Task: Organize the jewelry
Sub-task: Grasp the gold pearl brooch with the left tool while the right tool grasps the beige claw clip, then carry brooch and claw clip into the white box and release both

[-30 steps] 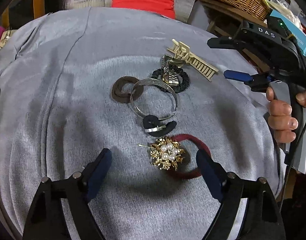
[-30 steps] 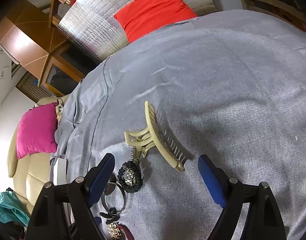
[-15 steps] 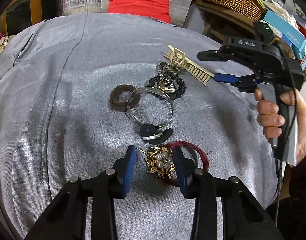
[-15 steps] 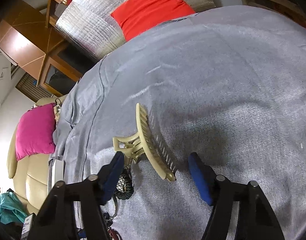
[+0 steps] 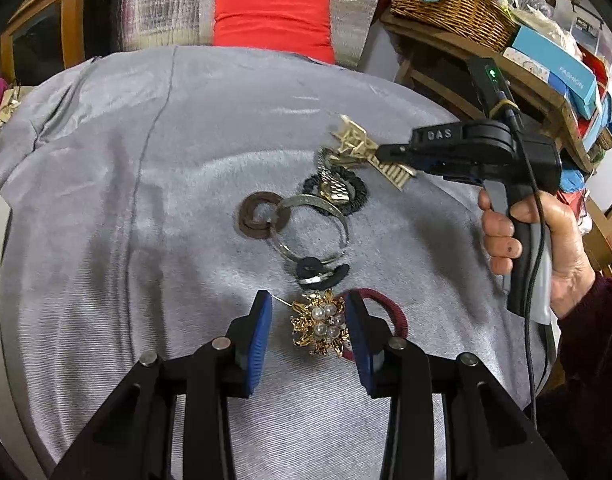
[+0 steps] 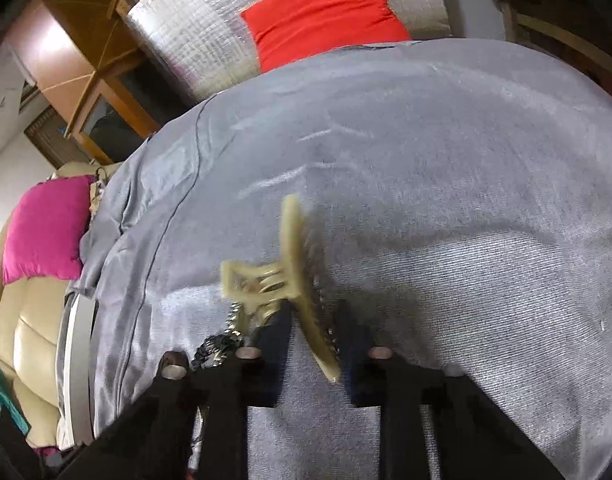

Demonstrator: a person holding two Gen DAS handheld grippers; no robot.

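On the grey cloth, nearest the left camera: left hand-held gripper [image 5: 309,330], its blue pads [image 5: 259,336] partly closed around the gold pearl brooch [image 5: 321,326]; the right pad looks to be touching the brooch, while a narrow gap shows on the left side, so the grip is not yet firm.
Brooch position: lying on the grey cloth [image 5: 146,240], over the near edge of a dark red hair tie [image 5: 390,312].
Just beyond the brooch: a black clip with a silver bar [image 5: 320,274], touching the near rim of a silver bangle [image 5: 312,226].
Left of the bangle: a brown ring-shaped piece [image 5: 256,216], overlapping the bangle's left edge.
Beyond the bangle: a metal watch [image 5: 334,186] lying across a black scrunchie [image 5: 352,194].
Far end of the row: a beige claw clip [image 6: 294,276], blurred in both views.
Right hand-held gripper [image 6: 314,344]: fingers narrowed onto the comb part of the claw clip, which sits between them; the pads look pressed against it, though blur makes contact hard to confirm.
Right hand [image 5: 546,248]: wrapped around the gripper's handle, at the right of the left view.
Surroundings: a red cushion [image 5: 272,22] past the cloth, a wicker basket [image 5: 450,8] on a shelf to the right, a pink cushion [image 6: 46,232] on a beige seat.
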